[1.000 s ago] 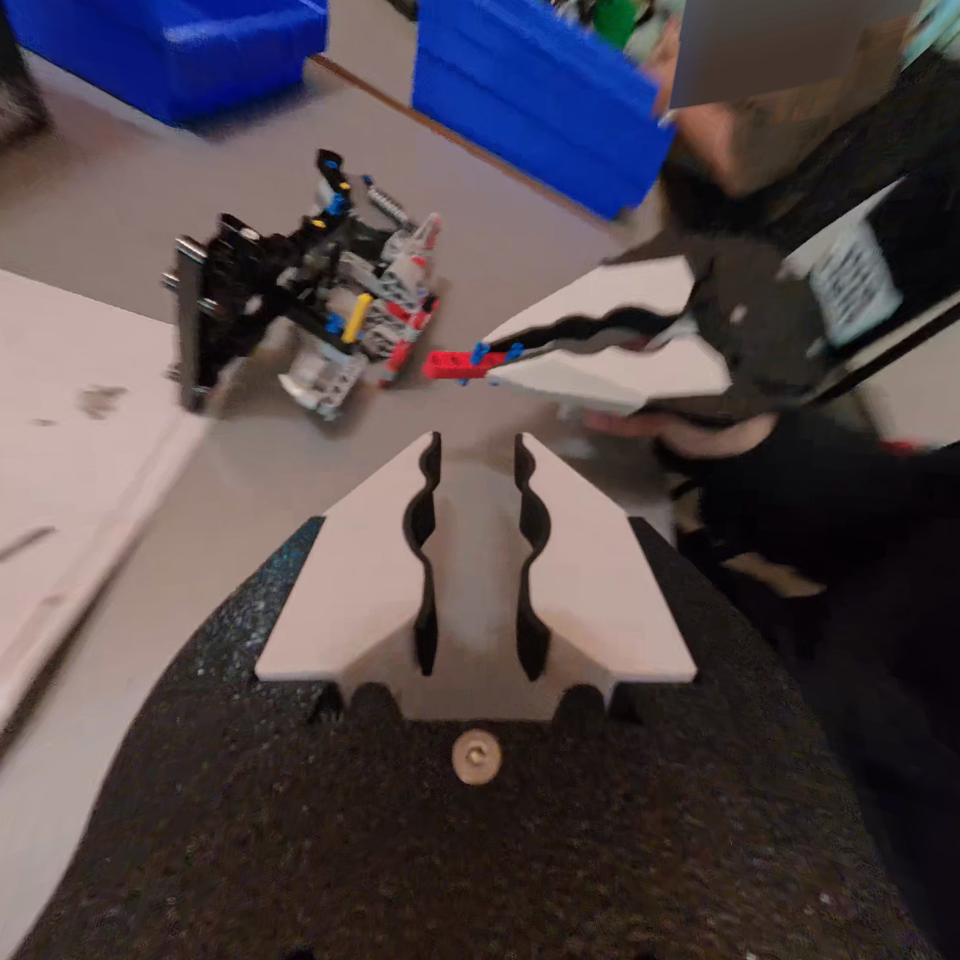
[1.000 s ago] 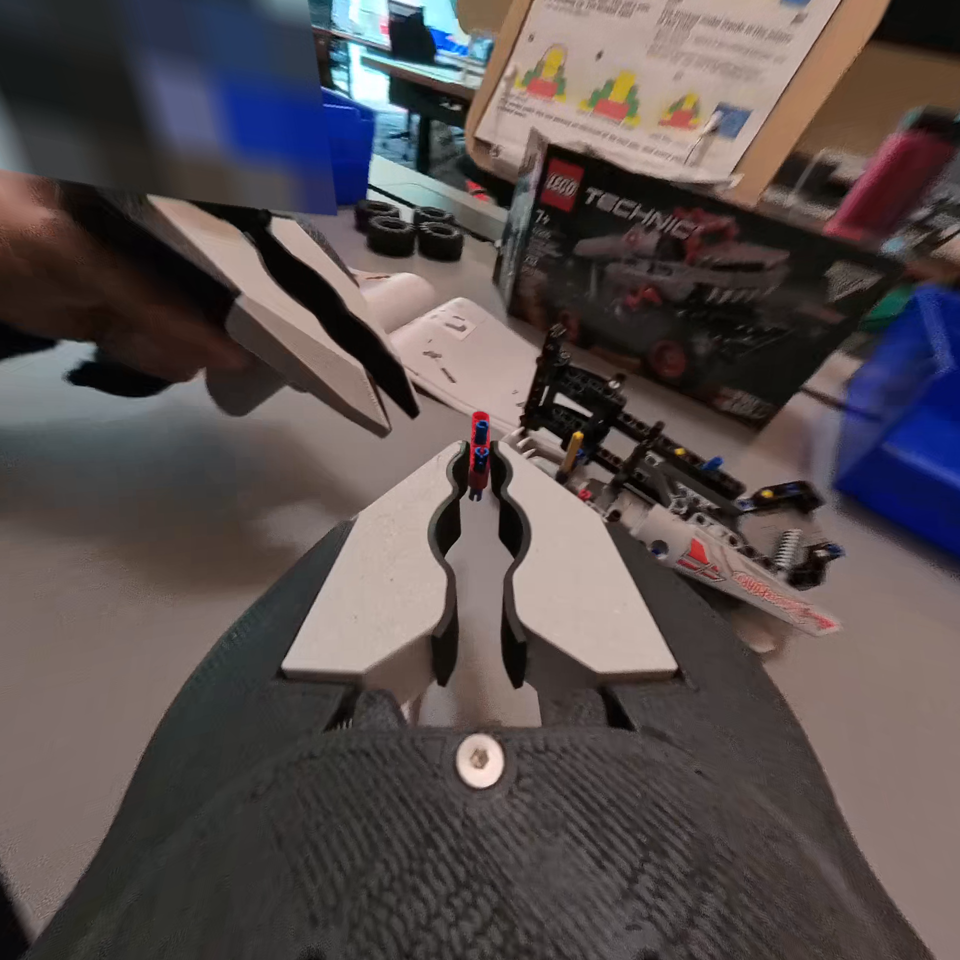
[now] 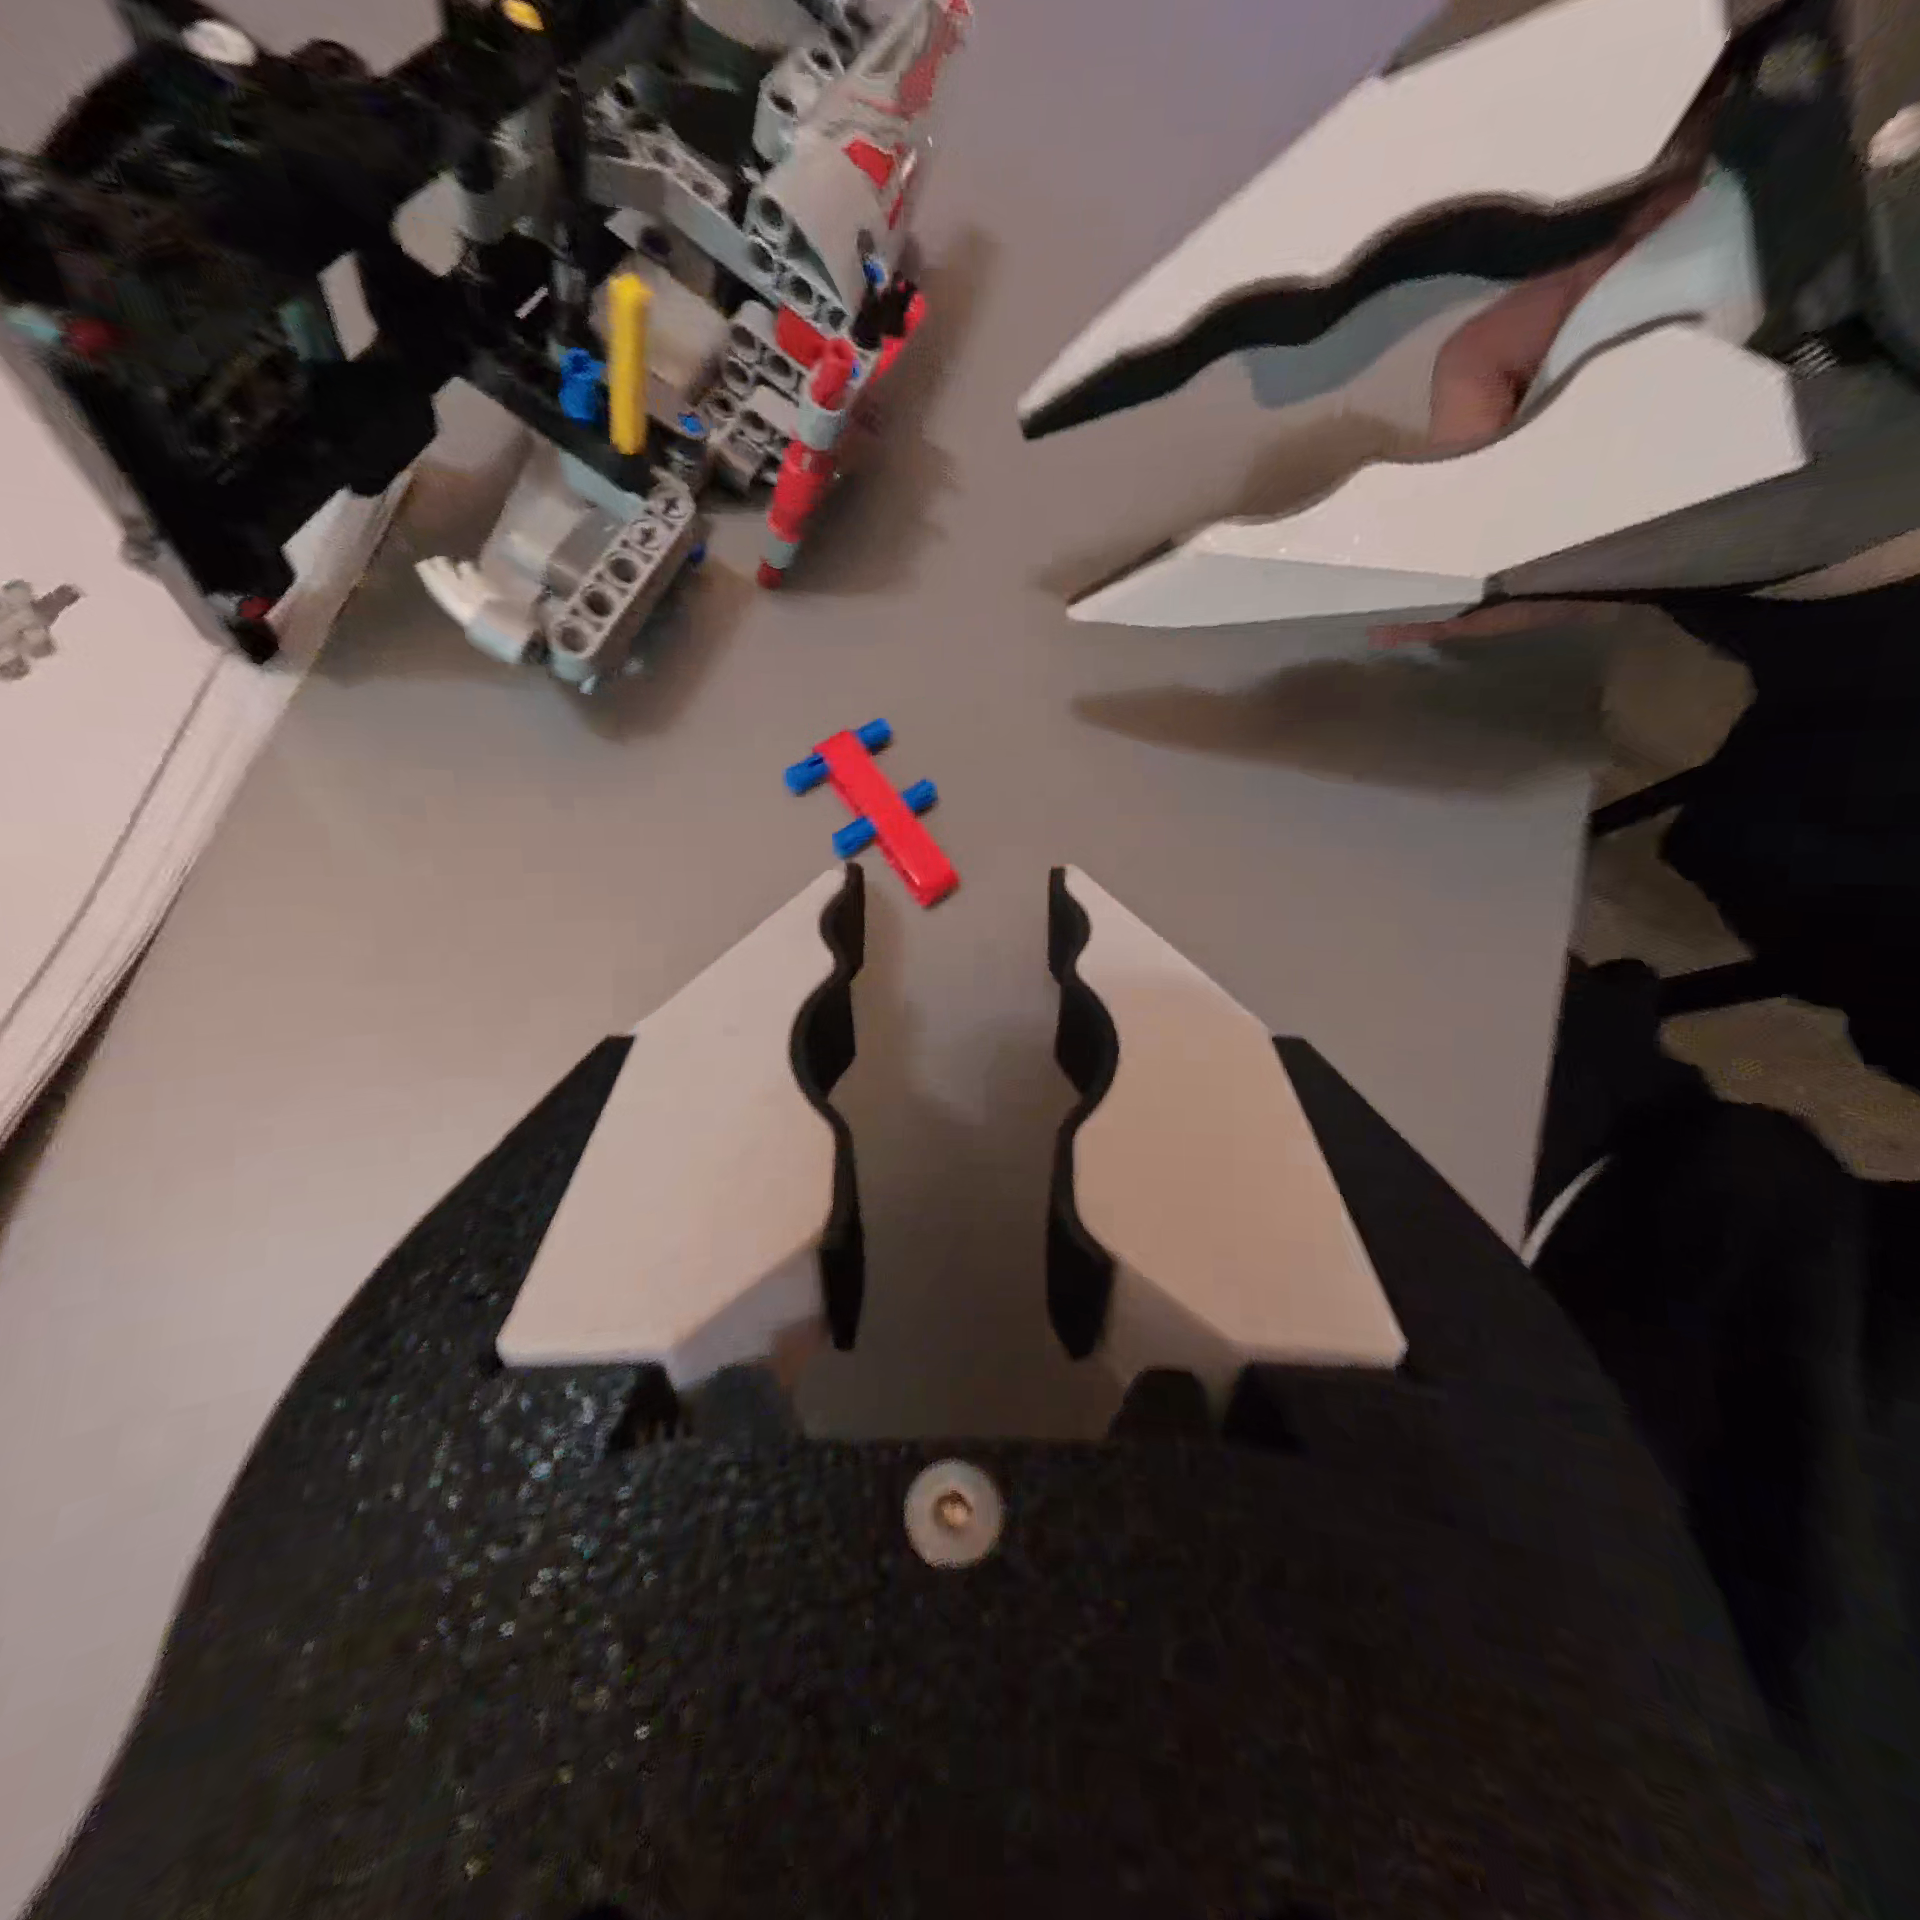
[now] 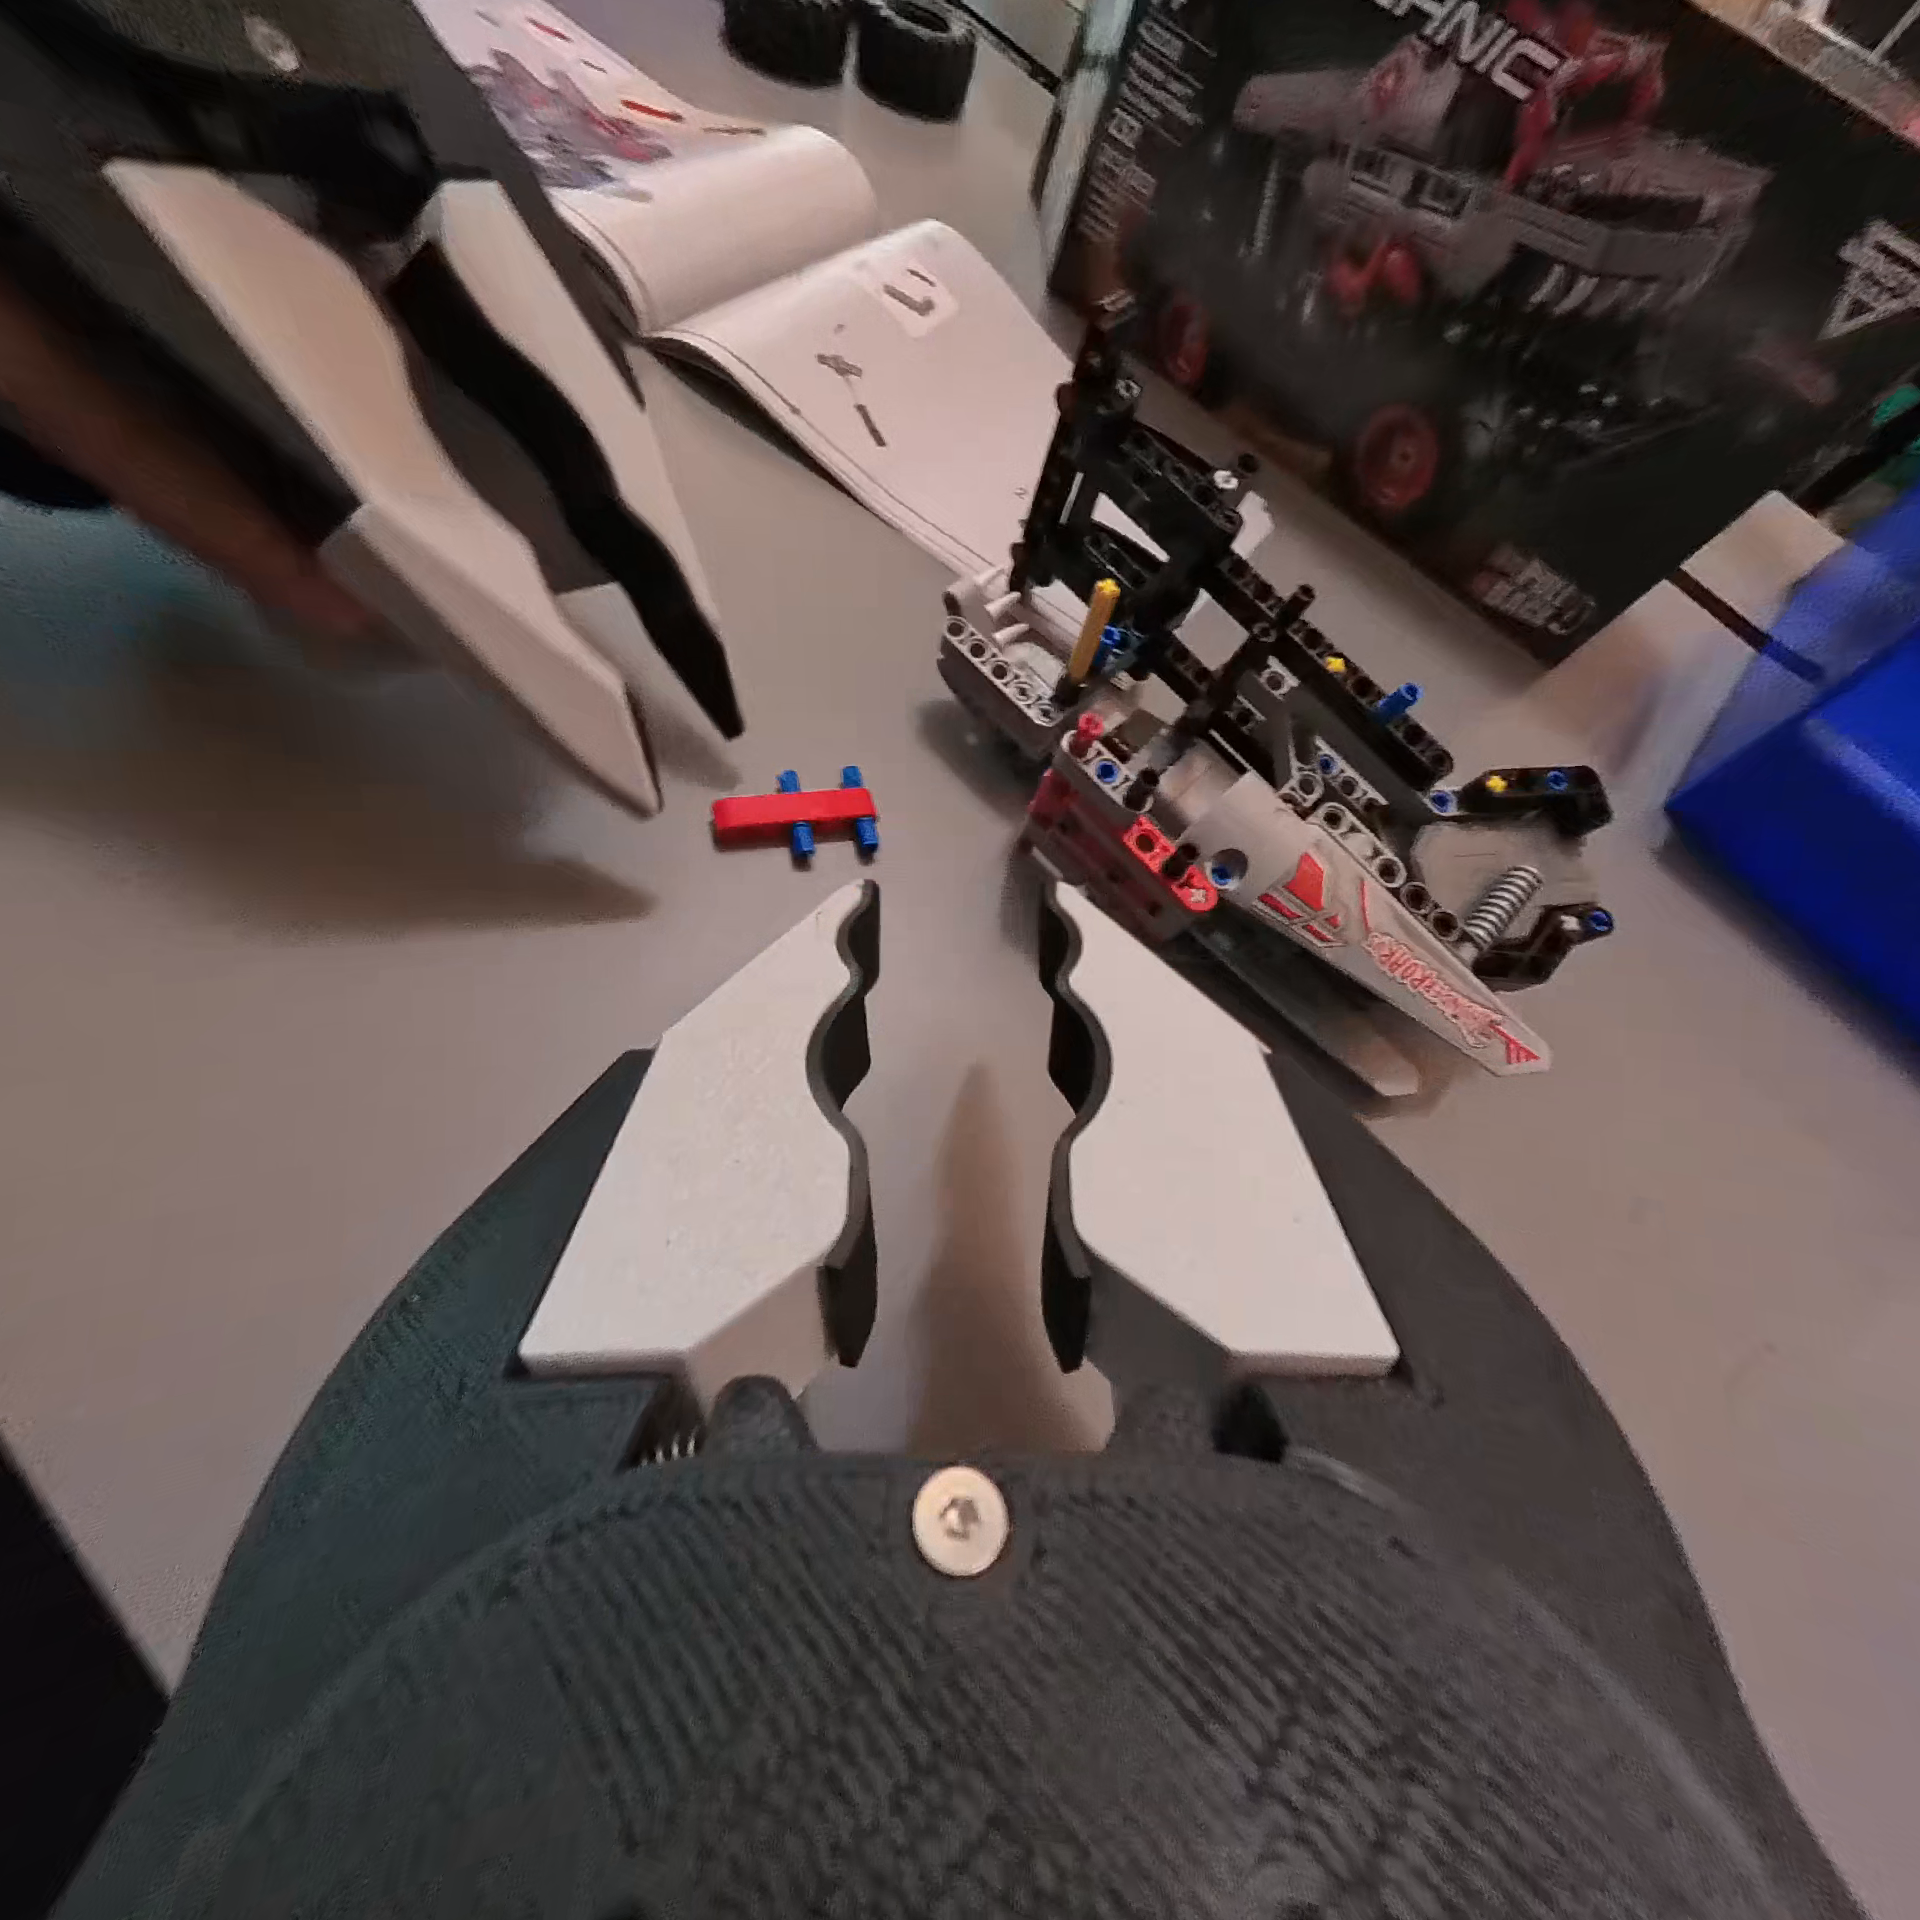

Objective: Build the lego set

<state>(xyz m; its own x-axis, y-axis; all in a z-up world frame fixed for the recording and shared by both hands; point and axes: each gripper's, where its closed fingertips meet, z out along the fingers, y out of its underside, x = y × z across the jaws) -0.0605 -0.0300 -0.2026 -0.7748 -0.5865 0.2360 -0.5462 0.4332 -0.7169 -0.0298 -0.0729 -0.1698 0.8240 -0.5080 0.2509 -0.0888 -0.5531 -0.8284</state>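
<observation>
Right wrist view, left to right: left gripper [image 4: 686, 758] at far left, fingers parted, nothing between them, tips just beside the red beam [image 4: 792, 812]. Beam lies flat on the grey table [image 4: 312, 1039], long axis running left-right, two blue pins [image 4: 860, 802] through its right half, pointing near-far. Right gripper [image 4: 958, 904] in the near middle, fingers spread wide, empty, tips near the beam but not touching. Right of the beam stands the half-built truck [image 4: 1247, 790]: black frame upright at its far left, grey-red panel slanting toward near right, a spring at its right end. Open booklet [image 4: 831, 312] lies far left of centre, tyres [image 4: 862, 42] beyond it. Set box [image 4: 1455, 260] stands far right. Blue bin [image 4: 1829, 790] at right edge; contents not visible.

Left wrist view: booklet [image 3: 83, 727] far left, truck [image 3: 623, 364] far left of centre, beam [image 3: 885, 816] just beyond the left gripper [image 3: 951, 883] tips, long axis diagonal, far-left to near-right. Right gripper [image 3: 1049, 509] far right, open, empty.
</observation>
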